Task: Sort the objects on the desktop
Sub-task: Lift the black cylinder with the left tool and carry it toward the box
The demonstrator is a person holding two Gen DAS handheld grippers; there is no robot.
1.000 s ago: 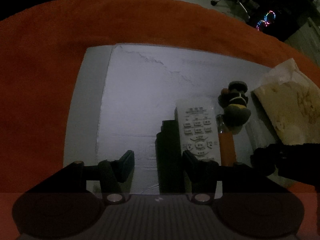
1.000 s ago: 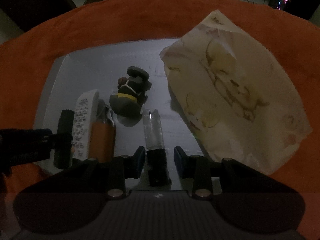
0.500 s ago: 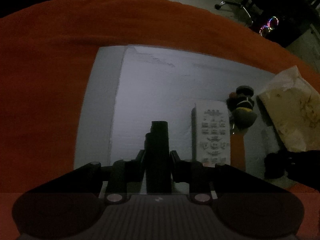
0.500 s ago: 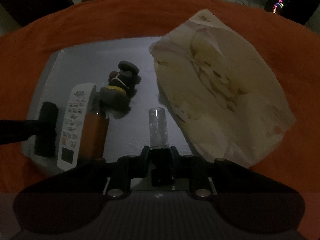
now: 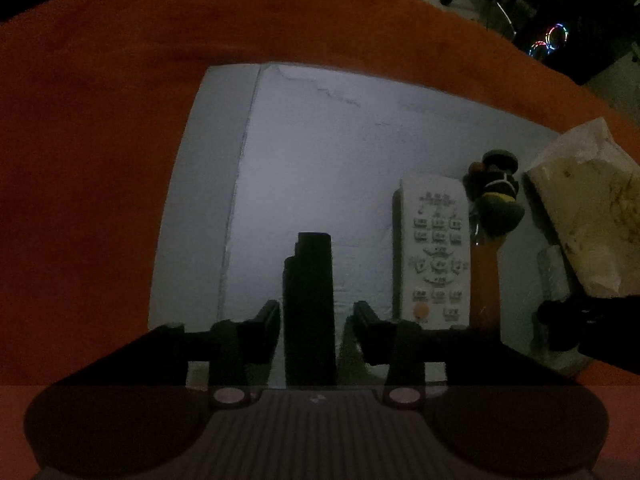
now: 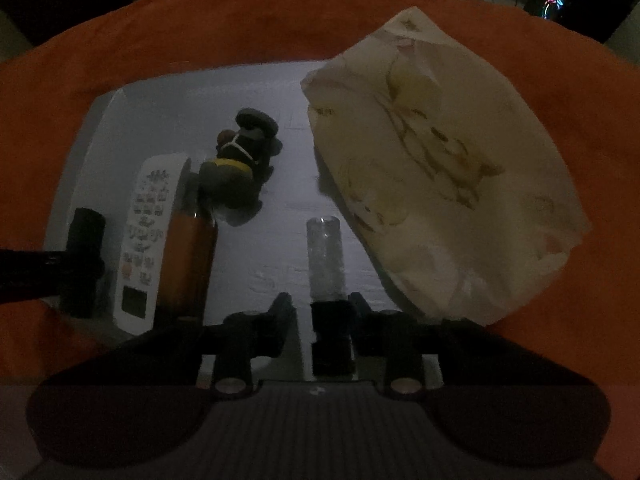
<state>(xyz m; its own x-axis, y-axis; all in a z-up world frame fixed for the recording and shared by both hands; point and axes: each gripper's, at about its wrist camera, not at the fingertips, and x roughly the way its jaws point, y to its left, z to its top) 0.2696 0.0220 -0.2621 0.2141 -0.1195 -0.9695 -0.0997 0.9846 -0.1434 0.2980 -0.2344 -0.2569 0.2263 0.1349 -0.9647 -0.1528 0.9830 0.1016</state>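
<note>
A black rectangular block (image 5: 309,308) lies on the white board (image 5: 320,160), between the fingers of my left gripper (image 5: 316,316). The jaws are opening and a gap shows on each side of the block. In the right wrist view, a clear tube with a black cap (image 6: 326,256) lies on the board (image 6: 280,92). Its cap sits between the fingers of my right gripper (image 6: 321,308), whose jaws are also opening, with a clear gap on the left side. A white remote (image 5: 436,252), an orange bottle (image 5: 484,280) and a dark toy figure (image 5: 496,196) lie side by side.
A crumpled paper bag (image 6: 440,168) covers the board's right part, close beside the tube. An orange cloth (image 6: 560,60) surrounds the board. The remote (image 6: 148,232), bottle (image 6: 188,264) and figure (image 6: 240,164) lie left of the tube. The board's left half (image 5: 280,140) holds only the black block.
Both grippers closed on their objects half a second ago, the left on the black block and the right on the tube's cap. Both have opened again.
</note>
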